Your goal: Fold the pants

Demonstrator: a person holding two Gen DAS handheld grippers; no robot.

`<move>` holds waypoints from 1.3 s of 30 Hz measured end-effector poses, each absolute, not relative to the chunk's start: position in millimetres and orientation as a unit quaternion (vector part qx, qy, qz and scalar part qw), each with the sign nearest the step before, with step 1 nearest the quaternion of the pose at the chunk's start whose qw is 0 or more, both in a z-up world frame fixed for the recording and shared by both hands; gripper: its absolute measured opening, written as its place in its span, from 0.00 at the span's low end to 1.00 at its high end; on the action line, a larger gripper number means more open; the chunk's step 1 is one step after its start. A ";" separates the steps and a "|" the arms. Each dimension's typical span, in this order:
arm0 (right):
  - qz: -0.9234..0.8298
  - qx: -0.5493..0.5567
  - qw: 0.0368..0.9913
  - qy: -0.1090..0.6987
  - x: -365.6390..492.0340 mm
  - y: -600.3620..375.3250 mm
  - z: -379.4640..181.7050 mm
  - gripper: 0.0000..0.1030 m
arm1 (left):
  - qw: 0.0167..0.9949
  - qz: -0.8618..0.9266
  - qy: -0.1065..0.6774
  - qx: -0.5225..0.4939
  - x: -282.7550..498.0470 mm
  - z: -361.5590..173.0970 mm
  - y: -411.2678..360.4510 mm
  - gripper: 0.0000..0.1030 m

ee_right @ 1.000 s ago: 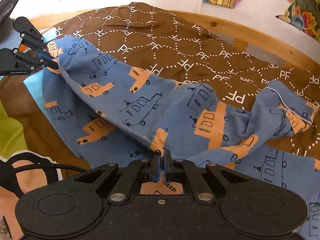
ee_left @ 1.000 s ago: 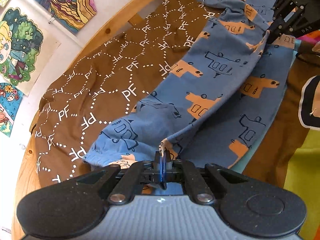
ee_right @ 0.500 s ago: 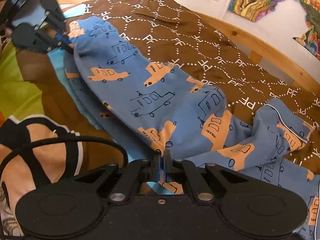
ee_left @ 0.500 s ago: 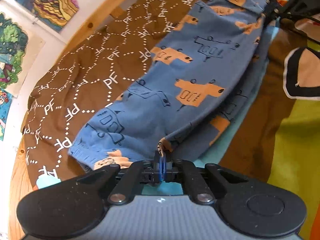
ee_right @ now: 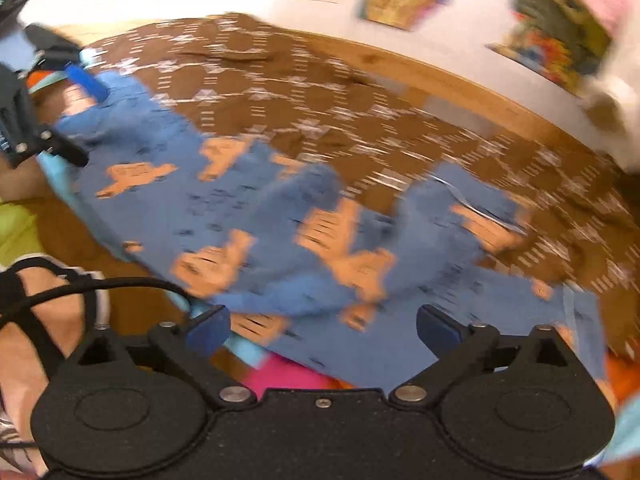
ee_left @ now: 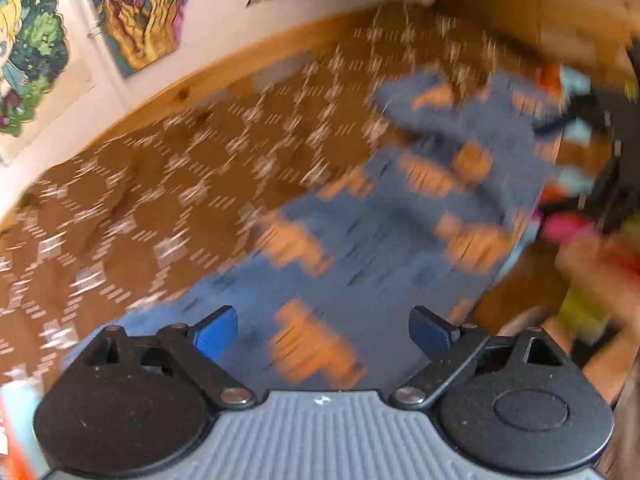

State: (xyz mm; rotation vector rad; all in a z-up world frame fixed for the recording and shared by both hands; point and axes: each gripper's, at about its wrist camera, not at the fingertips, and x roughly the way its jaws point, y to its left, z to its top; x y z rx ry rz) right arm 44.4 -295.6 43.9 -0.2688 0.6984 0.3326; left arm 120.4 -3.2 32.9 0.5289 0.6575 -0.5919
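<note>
The blue pants (ee_left: 380,240) with orange vehicle prints lie lengthwise on the brown bedspread (ee_left: 160,200), one leg laid over the other; motion blurs both views. My left gripper (ee_left: 324,332) hangs just above the cuff end, its jaws opening wide, with cloth below them but nothing pressed between the blue pads (ee_left: 216,330). Near the waist end of the pants (ee_right: 260,208), my right gripper (ee_right: 323,330) is also opening, its pads apart and clear of the fabric. The right wrist view shows the left gripper (ee_right: 76,116) at the far left, spread over the cuffs.
A wooden bed frame (ee_right: 460,92) curves behind the bedspread (ee_right: 320,80), with posters (ee_left: 132,8) on the white wall. Light blue cloth (ee_right: 244,348) and something pink (ee_right: 288,376) peek from under the pants. A black cable (ee_right: 100,288) loops at left. Colourful bedding (ee_left: 580,300) lies at the right.
Both grippers were shut on the pants' edge; both have let go and spread wide. The lifted leg has dropped flat onto the other. Both hands pulled away, blurring the views.
</note>
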 end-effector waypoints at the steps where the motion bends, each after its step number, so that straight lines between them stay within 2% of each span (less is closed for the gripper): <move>1: 0.143 -0.117 0.921 0.344 43.4 -305.1 44.0 0.99 | 0.874 -0.292 0.311 0.232 122.7 31.6 -17.2 0.94; 5: 0.072 -0.059 0.927 0.364 37.9 -344.0 43.1 0.99 | 0.878 -0.338 0.304 0.149 130.5 23.6 -64.1 0.94; 7: 0.043 -0.041 0.927 0.369 31.8 -363.1 43.2 0.99 | 0.872 -0.361 0.314 0.109 137.2 14.6 -83.3 0.89; 14: 0.016 -0.058 0.926 0.372 21.2 -398.4 44.4 0.99 | 0.842 -0.372 0.390 0.008 161.5 -25.8 -100.4 0.57; 19: 0.045 -0.070 0.929 0.360 44.5 -394.9 49.7 0.99 | 0.836 -0.377 0.399 0.000 162.1 -35.8 -97.4 0.37; 20: 0.053 -0.073 0.930 0.357 51.9 -391.8 51.6 0.99 | 0.834 -0.382 0.399 -0.003 162.0 -35.5 -96.3 0.29; 21: 0.062 -0.075 0.931 0.352 61.2 -387.1 53.5 0.98 | 0.831 -0.386 0.400 -0.010 162.8 -35.6 -96.6 0.21; 24: 0.090 -0.078 0.932 0.342 91.4 -369.9 63.0 0.91 | 0.824 -0.390 0.409 -0.031 166.0 -36.4 -97.2 0.11; 28: 0.122 -0.088 0.929 0.338 135.4 -344.8 73.5 0.78 | 0.818 -0.390 0.419 -0.045 166.9 -37.3 -94.9 0.06; 32: 0.135 -0.085 0.924 0.346 177.3 -324.4 73.6 0.60 | 0.818 -0.394 0.417 -0.036 166.7 -35.3 -94.3 0.04; 39: 0.125 -0.057 0.910 0.391 219.0 -304.6 52.4 0.47 | 0.820 -0.391 0.417 -0.025 167.2 -35.0 -96.2 0.02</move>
